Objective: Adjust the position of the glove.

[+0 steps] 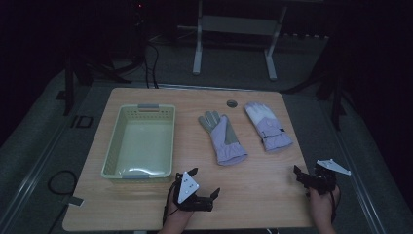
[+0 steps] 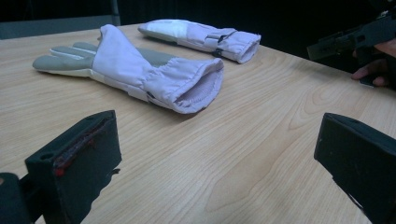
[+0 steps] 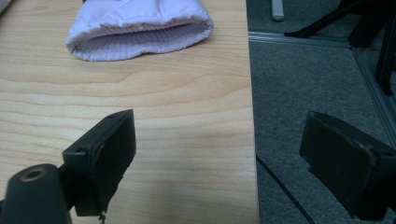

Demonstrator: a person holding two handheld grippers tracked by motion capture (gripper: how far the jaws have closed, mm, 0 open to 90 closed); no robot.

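Note:
Two lilac gloves lie on the wooden table (image 1: pixel 253 185). The nearer glove (image 1: pixel 223 138) (image 2: pixel 140 70) lies grey palm up with its cuff toward me. The other glove (image 1: pixel 268 126) (image 2: pixel 205 35) has white fingers, and its ribbed cuff (image 3: pixel 140 32) faces my right gripper. My left gripper (image 1: pixel 204 182) (image 2: pixel 217 154) rests near the front edge, open, with bare wood between its jaws. Open too, my right gripper (image 1: pixel 314 171) (image 3: pixel 224 154) straddles the table's right edge with nothing in it. It also appears in the left gripper view, at the far right (image 2: pixel 355 39).
A pale plastic basket (image 1: pixel 111 144) stands on the left half of the table with nothing in it. A round cable hole (image 1: pixel 232 103) sits near the back edge. Grey carpet (image 3: pixel 317 79) lies beyond the right edge. A white table frame (image 1: pixel 234 27) stands behind.

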